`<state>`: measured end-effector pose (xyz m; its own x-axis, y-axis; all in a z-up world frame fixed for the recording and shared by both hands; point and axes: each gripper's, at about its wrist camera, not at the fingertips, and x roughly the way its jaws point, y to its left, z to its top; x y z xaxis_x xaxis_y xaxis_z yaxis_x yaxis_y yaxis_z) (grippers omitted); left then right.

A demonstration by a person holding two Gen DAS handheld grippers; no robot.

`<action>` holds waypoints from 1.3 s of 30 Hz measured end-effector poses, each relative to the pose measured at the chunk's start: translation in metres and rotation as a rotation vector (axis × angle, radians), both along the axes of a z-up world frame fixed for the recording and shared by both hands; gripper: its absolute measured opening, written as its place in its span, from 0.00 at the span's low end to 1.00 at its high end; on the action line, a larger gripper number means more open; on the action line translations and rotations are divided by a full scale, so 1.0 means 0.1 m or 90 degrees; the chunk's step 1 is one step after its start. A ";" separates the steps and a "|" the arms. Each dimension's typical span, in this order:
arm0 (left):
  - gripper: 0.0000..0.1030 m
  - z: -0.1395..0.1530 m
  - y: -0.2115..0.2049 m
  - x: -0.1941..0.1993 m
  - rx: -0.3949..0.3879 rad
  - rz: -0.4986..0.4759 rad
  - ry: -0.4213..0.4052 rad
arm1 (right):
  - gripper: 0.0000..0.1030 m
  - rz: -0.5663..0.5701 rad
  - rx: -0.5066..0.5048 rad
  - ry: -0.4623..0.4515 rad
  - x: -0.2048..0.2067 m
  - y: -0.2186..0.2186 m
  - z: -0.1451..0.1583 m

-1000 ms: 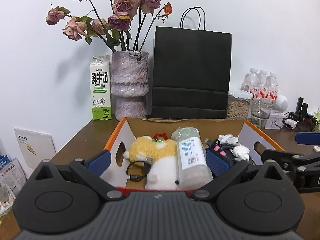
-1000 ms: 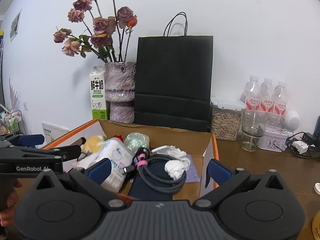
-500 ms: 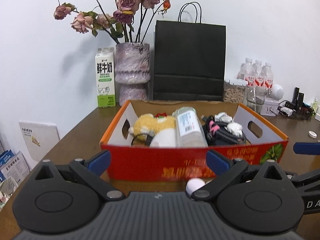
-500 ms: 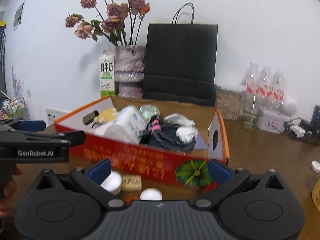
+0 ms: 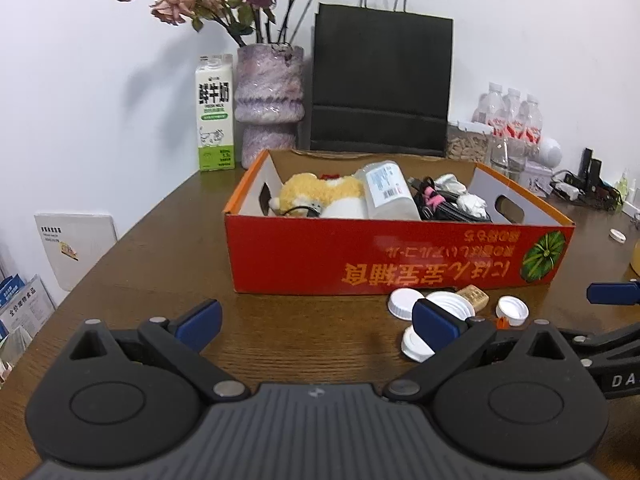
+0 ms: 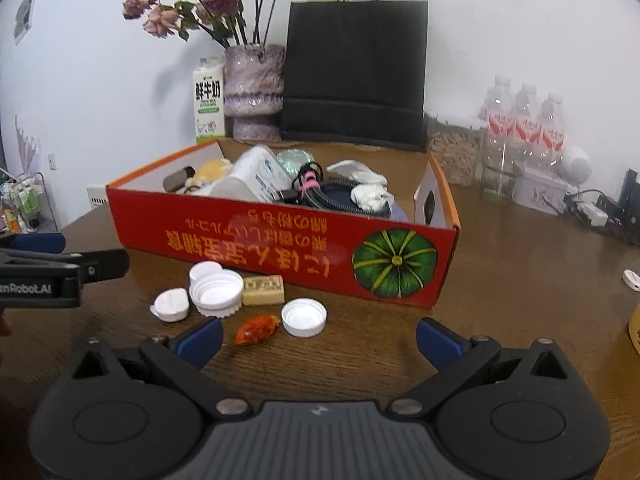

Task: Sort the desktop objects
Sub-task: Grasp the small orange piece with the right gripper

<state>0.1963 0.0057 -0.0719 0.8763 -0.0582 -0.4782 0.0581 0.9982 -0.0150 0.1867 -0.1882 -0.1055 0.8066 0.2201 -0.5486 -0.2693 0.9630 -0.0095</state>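
Before red box [image 6: 280, 240]: loose white caps [image 6: 216, 292]; both grippers' fingers [image 5: 434, 324] spread, empty.

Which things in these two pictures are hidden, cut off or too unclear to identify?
- Left view: a white cap is partly behind the left gripper's finger.
- Both views: the bottom of the red box is hidden under its contents.
- Right view: a yellowish thing is cut off by the right edge.
- Left view: the box print is blurred.
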 end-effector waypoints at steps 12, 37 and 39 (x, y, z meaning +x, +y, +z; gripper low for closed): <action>1.00 -0.03 -0.11 -0.02 0.024 -0.019 0.002 | 1.00 0.018 -0.030 0.013 0.00 0.11 -0.08; 1.00 -0.04 -0.12 -0.03 0.028 -0.018 0.015 | 0.13 0.053 0.021 0.043 0.13 0.29 -0.09; 1.00 -0.05 -0.14 -0.03 0.031 -0.024 0.017 | 0.13 0.050 0.027 0.036 0.11 0.26 -0.07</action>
